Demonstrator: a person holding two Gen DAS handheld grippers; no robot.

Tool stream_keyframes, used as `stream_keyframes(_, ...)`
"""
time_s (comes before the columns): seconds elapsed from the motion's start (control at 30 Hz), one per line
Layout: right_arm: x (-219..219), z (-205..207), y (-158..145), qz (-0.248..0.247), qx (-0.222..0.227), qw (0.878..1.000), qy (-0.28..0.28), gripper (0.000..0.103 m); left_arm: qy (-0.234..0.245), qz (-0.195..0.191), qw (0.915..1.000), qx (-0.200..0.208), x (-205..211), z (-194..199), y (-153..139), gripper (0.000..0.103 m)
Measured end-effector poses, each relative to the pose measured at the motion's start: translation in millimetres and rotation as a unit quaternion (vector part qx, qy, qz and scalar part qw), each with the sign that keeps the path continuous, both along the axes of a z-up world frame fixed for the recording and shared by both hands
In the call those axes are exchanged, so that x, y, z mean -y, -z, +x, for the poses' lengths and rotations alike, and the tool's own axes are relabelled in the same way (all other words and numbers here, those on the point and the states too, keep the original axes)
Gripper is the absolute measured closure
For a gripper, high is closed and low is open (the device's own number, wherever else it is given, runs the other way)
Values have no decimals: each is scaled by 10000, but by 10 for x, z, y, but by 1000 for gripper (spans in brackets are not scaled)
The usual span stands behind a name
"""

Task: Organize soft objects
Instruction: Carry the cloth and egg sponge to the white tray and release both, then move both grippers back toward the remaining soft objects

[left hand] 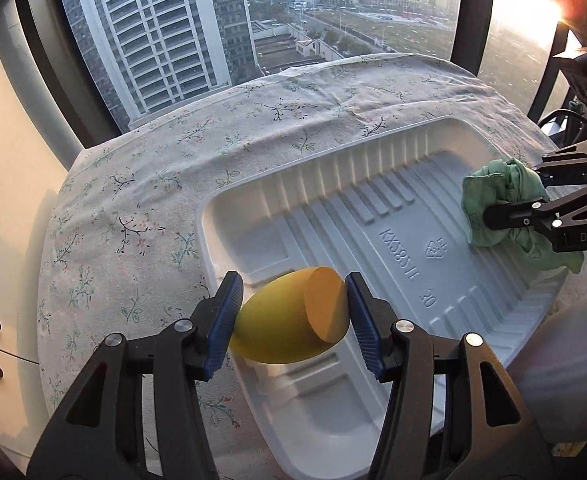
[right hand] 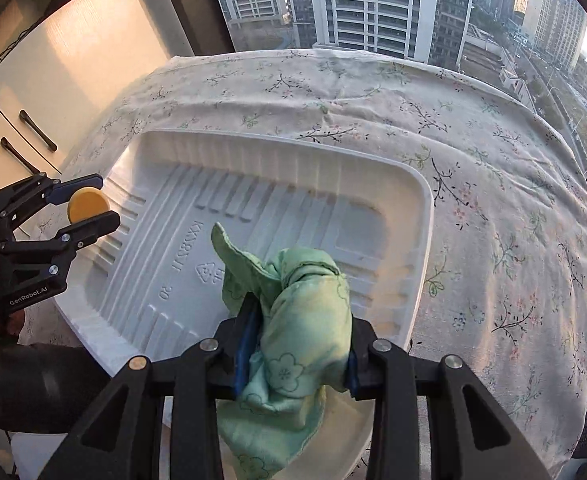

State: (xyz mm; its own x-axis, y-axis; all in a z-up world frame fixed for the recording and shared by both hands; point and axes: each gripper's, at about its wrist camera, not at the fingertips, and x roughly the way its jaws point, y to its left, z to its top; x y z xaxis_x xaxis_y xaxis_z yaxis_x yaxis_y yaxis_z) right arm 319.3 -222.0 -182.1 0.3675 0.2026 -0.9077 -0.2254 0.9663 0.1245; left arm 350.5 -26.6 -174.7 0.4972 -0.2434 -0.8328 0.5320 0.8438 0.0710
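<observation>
While low sun comes through a window (left hand: 165, 40) facing high-rise towers, a floral tablecloth (left hand: 133, 208) covers the table beside pale cabinets (right hand: 53, 80). A white plastic tray (left hand: 253, 196) lies on the cloth, with nothing resting on its ribbed floor. The left gripper (left hand: 291, 316), partly open, has a yellow egg-shaped sponge (left hand: 289, 320) between its blue pads above the tray's near corner; the right pad looks just clear. The right gripper (right hand: 297, 344), nearly closed, clamps a bunched green cloth (right hand: 301, 320) above the tray's other side.
</observation>
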Motion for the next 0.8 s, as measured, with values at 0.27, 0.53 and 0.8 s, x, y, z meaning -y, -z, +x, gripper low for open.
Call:
stream_keyframes(0.27, 34, -3, 7, 32, -50, 10000, 76, 60, -26, 270, 9996, 111, 108, -55, 139, 50)
stream_keyframes(0.53, 79, -66, -131, 156, 92, 9997, 155, 44, -138, -223, 9989, 385, 3, -164, -180, 48)
stream_keyframes(0.8, 362, -342, -424, 522, 316, 9958, 679, 42, -672, -491, 9931, 827, -299, -312, -543, 40)
